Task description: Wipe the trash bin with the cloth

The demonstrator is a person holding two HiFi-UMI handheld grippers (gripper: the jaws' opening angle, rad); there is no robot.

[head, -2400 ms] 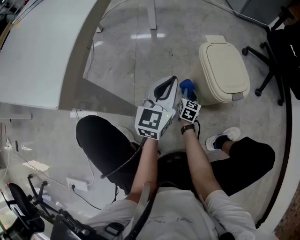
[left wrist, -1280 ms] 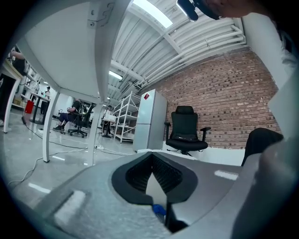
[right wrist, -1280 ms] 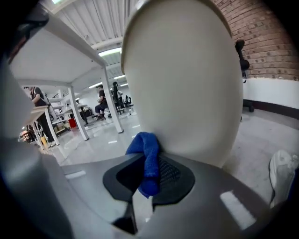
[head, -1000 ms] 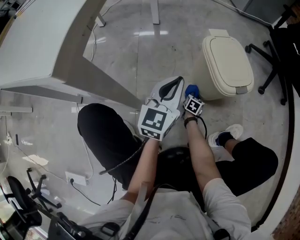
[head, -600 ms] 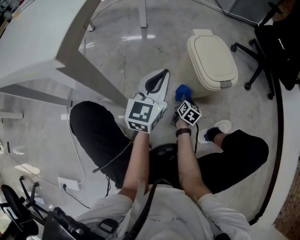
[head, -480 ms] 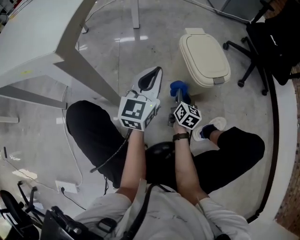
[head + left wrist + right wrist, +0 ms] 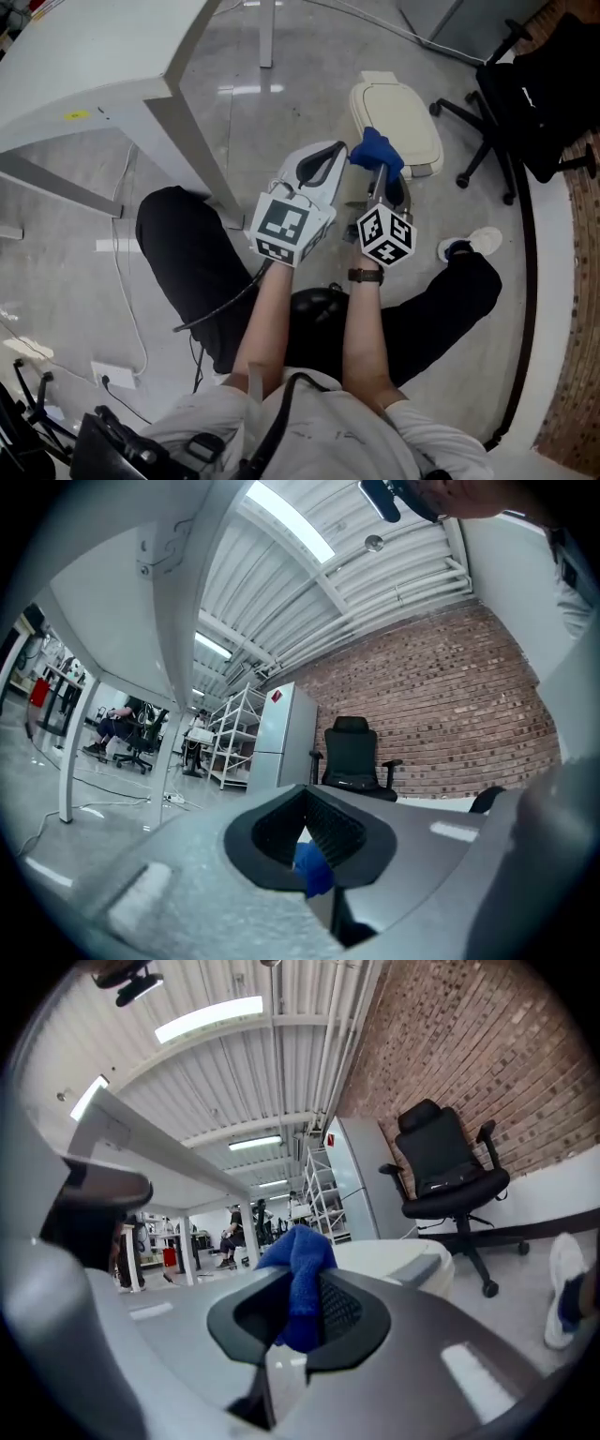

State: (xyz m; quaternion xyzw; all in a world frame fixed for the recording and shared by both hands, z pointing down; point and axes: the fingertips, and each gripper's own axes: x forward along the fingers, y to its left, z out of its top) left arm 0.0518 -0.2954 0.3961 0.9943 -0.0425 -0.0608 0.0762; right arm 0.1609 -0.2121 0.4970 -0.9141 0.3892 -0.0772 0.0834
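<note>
The cream trash bin (image 7: 394, 117) stands on the floor with its lid down, just beyond my hands. My right gripper (image 7: 378, 169) is shut on a blue cloth (image 7: 375, 150), which bunches out above the jaws in front of the bin's near side. In the right gripper view the cloth (image 7: 300, 1279) hangs clamped in the right gripper (image 7: 302, 1288), with the bin (image 7: 398, 1262) behind it. My left gripper (image 7: 330, 157) is held close beside the right one, shut and holding nothing. Past the left gripper (image 7: 306, 803) a bit of the blue cloth (image 7: 313, 869) shows.
A white desk (image 7: 84, 84) with a slanted leg (image 7: 192, 141) stands to the left. A black office chair (image 7: 530, 94) is at the right, also the chair (image 7: 445, 1171) beyond the bin. The person's legs and white shoe (image 7: 473, 246) lie below; cables run on the floor.
My right gripper has lifted the blue cloth from low beside the bin up toward the bin's near side. The left gripper stayed alongside it. The head view has shifted.
</note>
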